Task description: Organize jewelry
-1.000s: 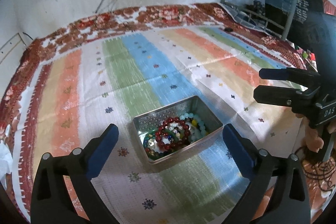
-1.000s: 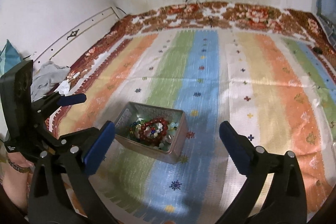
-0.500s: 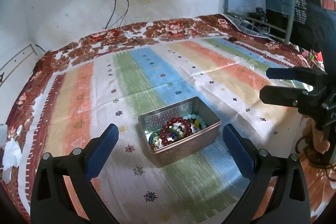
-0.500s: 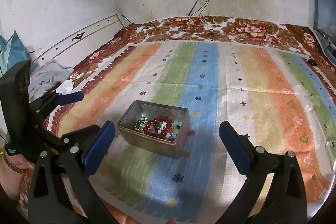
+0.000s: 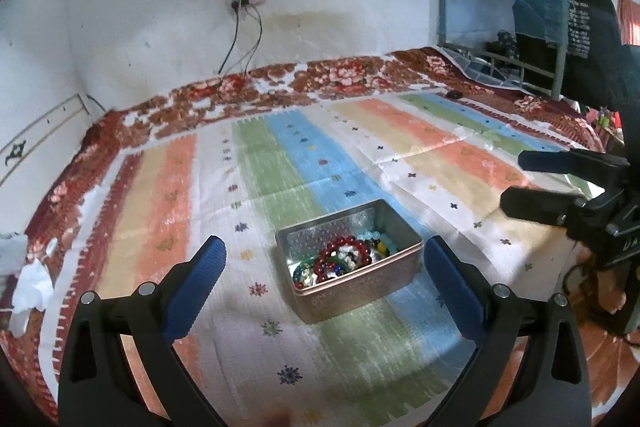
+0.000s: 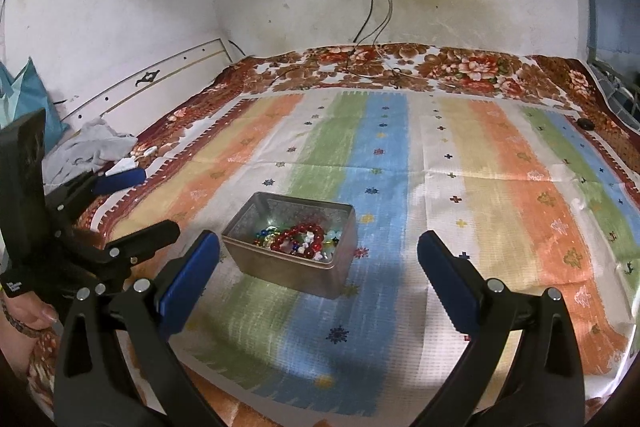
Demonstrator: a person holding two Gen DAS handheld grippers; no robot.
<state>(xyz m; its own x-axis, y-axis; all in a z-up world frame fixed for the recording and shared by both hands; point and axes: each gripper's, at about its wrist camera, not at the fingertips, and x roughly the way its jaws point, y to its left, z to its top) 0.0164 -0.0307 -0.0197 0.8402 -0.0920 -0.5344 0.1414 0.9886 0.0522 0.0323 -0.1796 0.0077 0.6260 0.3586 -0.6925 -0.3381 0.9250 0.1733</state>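
Changes recorded over the last second:
- Left gripper (image 5: 324, 259): raised and drawn back; more wall is shown.
- Right gripper (image 6: 318, 253): likewise raised and drawn back.
- Tin (image 5: 352, 259): now seen smaller and farther off in both views, no longer framed closely between the open fingers.
- Beads (image 6: 298, 237): seen from a lower angle.

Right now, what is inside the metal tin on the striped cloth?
The metal tin holds a red bead bracelet lying on top of mixed coloured beads. Whatever lies beneath that pile is covered.
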